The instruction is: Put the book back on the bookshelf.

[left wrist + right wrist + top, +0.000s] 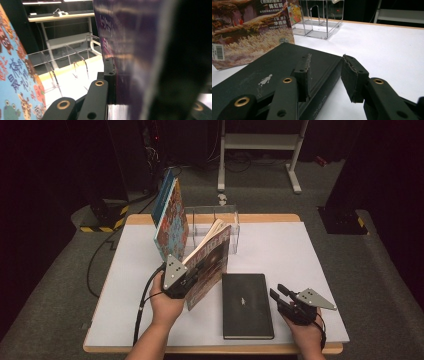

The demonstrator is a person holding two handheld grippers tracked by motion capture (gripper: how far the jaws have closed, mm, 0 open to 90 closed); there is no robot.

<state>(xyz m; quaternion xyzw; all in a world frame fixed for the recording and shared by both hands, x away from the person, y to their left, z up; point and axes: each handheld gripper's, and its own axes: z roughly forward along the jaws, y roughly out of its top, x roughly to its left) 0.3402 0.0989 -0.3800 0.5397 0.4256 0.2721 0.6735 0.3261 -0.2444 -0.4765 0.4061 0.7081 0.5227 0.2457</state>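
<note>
Left hand-held gripper (186, 281) clamps upright book (210, 265), black notebook (246, 305) beside.

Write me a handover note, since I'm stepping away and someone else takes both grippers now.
Left gripper: shut on the paperback book, held upright on the table.
Right gripper: jaws open, apart from the black notebook, which lies flat.
The colourful picture book stands beside the clear rack.
Done: paperback gripped.
Left, probably: set the paperback in the rack, then pick up the notebook.
</note>
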